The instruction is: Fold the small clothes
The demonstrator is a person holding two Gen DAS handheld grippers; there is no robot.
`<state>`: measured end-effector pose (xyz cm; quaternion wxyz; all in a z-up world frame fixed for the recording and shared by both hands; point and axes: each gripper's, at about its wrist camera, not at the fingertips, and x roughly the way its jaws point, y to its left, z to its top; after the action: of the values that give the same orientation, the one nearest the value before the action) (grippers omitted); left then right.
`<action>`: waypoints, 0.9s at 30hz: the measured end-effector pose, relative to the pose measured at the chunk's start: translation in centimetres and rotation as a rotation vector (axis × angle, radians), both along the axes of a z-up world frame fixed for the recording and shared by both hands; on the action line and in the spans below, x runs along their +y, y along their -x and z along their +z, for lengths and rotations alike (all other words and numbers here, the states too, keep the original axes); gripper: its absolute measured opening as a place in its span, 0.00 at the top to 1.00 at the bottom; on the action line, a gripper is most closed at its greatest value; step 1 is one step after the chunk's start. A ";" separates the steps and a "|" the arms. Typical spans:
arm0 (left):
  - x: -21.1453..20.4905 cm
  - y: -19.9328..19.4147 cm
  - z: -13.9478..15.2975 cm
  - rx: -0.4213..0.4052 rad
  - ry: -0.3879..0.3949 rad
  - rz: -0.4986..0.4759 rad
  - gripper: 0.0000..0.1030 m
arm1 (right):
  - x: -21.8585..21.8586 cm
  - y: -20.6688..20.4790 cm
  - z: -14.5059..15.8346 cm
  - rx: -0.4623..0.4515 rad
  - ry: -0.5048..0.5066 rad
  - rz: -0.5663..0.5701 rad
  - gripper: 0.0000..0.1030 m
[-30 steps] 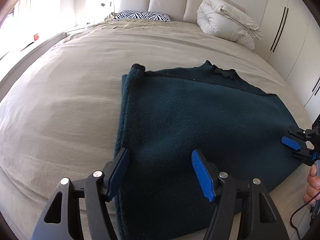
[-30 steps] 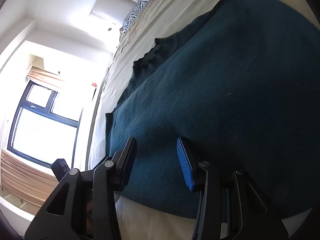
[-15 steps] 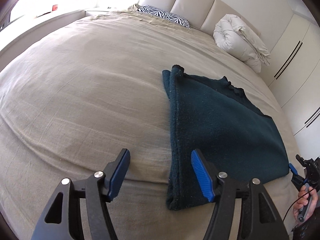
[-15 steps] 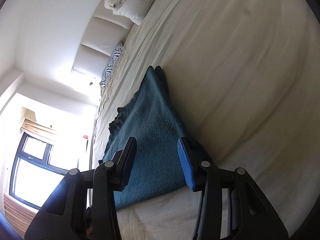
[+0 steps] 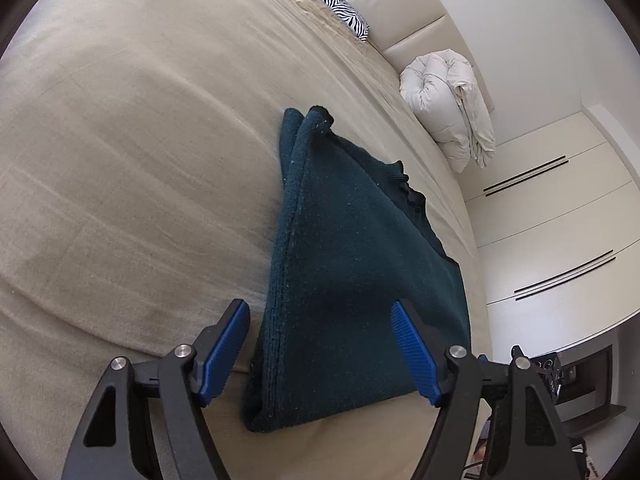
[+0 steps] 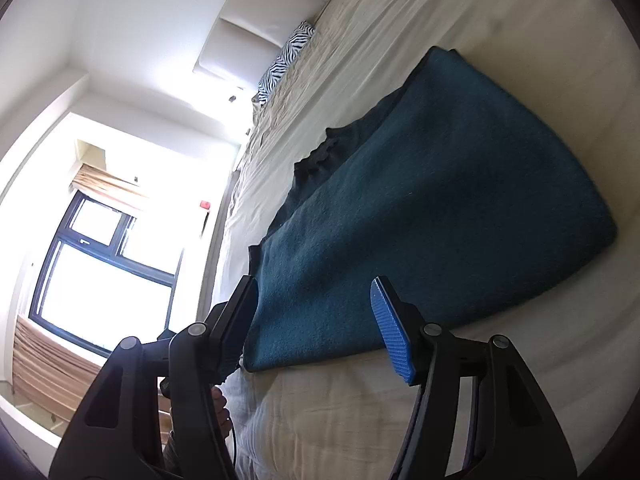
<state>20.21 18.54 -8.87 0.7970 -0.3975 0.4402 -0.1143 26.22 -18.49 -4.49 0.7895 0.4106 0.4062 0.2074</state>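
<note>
No readable writing or labels anywhere in either view. One dark teal garment [image 5: 352, 264], folded, lies flat on the beige bed [image 5: 120, 160], filling the centre of the left wrist view and the centre right of the right wrist view. The left gripper [image 5: 320, 344] has just been widening its jaws; they stand apart with the garment's near edge below and between them, pads not pressing it. The right gripper [image 6: 316, 320] has also just been spreading, straddling the garment's lower corner without clamping. One zebra pillow [image 5: 332, 4] sits at upper centre, one rolled white duvet [image 5: 448, 108] at upper right.
</note>
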 end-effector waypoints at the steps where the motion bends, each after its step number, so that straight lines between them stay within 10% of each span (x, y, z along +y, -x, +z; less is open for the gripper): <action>1: 0.0 -0.3 -0.1 0.004 0.020 -0.006 0.27 | 0.9 -0.6 0.0 0.002 -0.003 0.021 0.43; 20: 0.6 -4.5 -1.9 0.071 0.243 -0.111 0.28 | 14.4 -11.4 -3.0 0.089 -0.041 0.271 0.43; 27: 0.4 -4.9 -2.9 0.118 0.239 -0.137 0.74 | 16.4 -13.3 -4.4 0.136 -0.039 0.299 0.43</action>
<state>25.07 18.98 -11.81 0.7070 -0.4647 0.4955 -0.1965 39.50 -2.09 -8.90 0.7124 0.3740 0.5111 0.3024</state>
